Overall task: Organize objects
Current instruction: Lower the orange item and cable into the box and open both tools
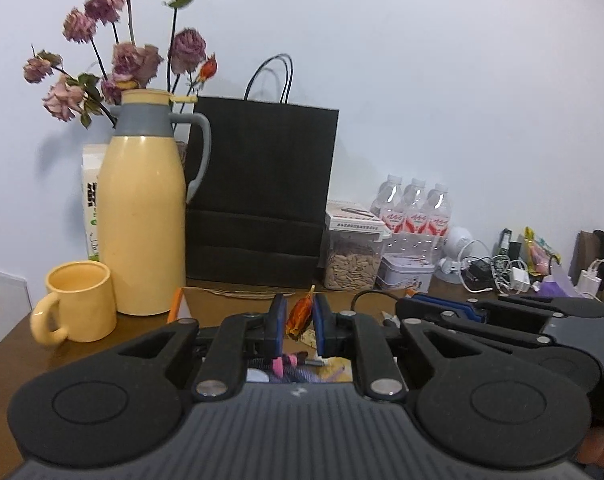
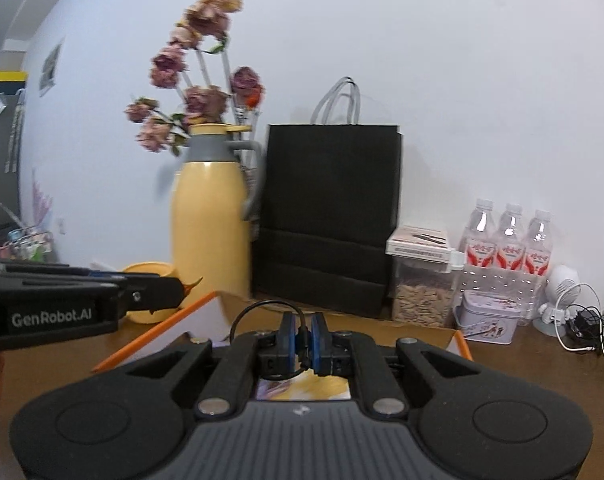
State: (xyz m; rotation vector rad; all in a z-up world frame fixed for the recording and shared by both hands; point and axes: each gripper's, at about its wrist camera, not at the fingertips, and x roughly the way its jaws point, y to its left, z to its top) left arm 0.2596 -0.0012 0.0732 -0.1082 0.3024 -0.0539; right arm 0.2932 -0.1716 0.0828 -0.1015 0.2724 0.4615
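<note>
Step in hand, as judged: both grippers carry small items clear of an open cardboard box (image 2: 422, 326) lying below them, presumably for sorting elsewhere on the table (image 1: 150, 324).

Left gripper (image 1: 299, 320): jaws closed on a small orange-red wrapped item (image 1: 298, 314), perhaps a sweet, pinched between the blue pads (image 1: 279, 320).

Right gripper (image 2: 303, 340): jaws closed on a thin black cable (image 2: 262, 308), which loops up and to the left from the pads.

The box sits on the near part of the table; loose small things show inside it beneath the left gripper, too blurred to name.

Next move, judged: each item needs a set-down spot. None is marked in view.

Room:
- Far left, a yellow mug (image 1: 80, 300) stands just beside a tall yellow thermos jug (image 1: 144, 216).
- Centre far, a black paper bag (image 1: 262, 192) stands against the wall.
- Right of it stand a seed jar (image 1: 352, 256), a small tin (image 1: 406, 274) and water bottles (image 1: 416, 208); a tangle of chargers (image 1: 498, 274) lies further right.
- Bare table shows left and near of the mug.

Risk: the dangling cable could catch the box flap. The two grippers are near each other.
</note>
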